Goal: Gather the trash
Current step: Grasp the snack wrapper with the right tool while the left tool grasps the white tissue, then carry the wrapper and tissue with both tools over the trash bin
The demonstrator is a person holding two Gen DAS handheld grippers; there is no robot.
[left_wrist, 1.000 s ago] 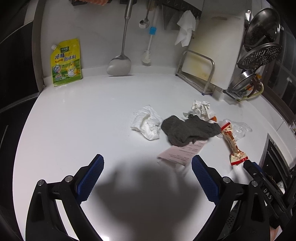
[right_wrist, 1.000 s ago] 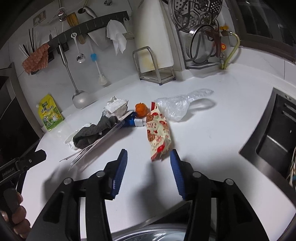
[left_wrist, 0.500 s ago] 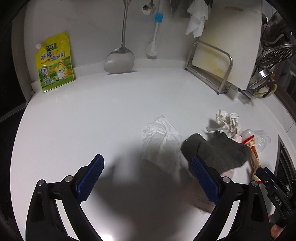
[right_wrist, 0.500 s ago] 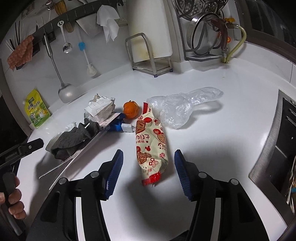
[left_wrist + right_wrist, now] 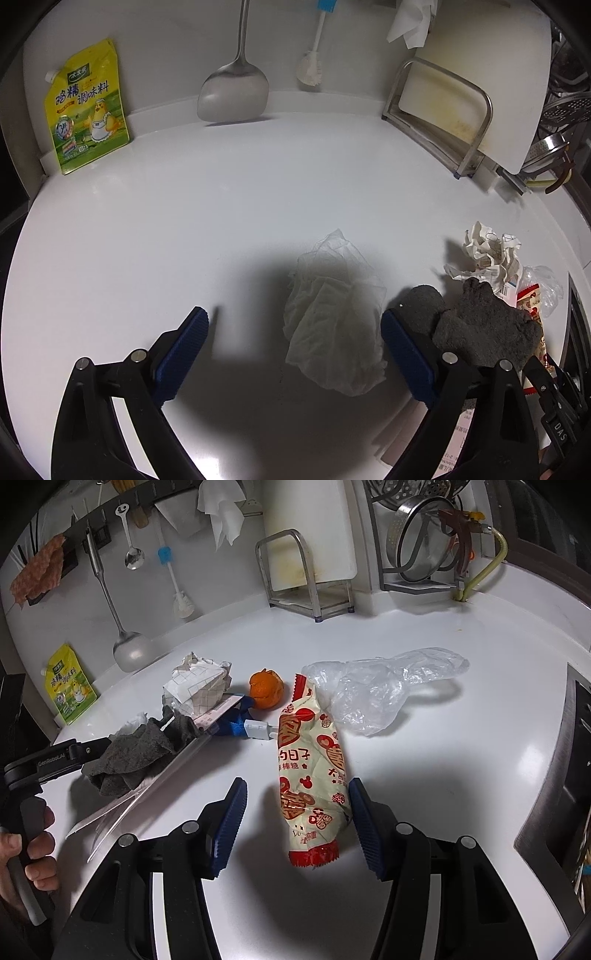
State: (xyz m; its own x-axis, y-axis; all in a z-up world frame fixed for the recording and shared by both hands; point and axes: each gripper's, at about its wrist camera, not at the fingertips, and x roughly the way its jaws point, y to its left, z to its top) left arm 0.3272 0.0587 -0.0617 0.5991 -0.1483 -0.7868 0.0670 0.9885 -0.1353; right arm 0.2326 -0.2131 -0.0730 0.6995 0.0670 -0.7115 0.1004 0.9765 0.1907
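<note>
Both grippers have advanced: the left gripper (image 5: 293, 354) now brackets one crumpled white tissue (image 5: 334, 317) between wide-open, empty jaws, while the right gripper (image 5: 295, 827), also wide open and gripping nothing, straddles one cream-and-red printed snack wrapper (image 5: 314, 775) on the white countertop (image 5: 461, 760). Nearby lie one dark grey rag (image 5: 136, 753), one crumpled gridded paper ball (image 5: 195, 690), one orange peel (image 5: 266, 688) and one clear plastic bag (image 5: 376, 690).

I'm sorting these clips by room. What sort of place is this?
Most likely a home kitchen counter. A spatula and a ladle hang on the wall, a cutting board stands in a metal rack, and a seasoning pouch leans at the back of the white counter.
</note>
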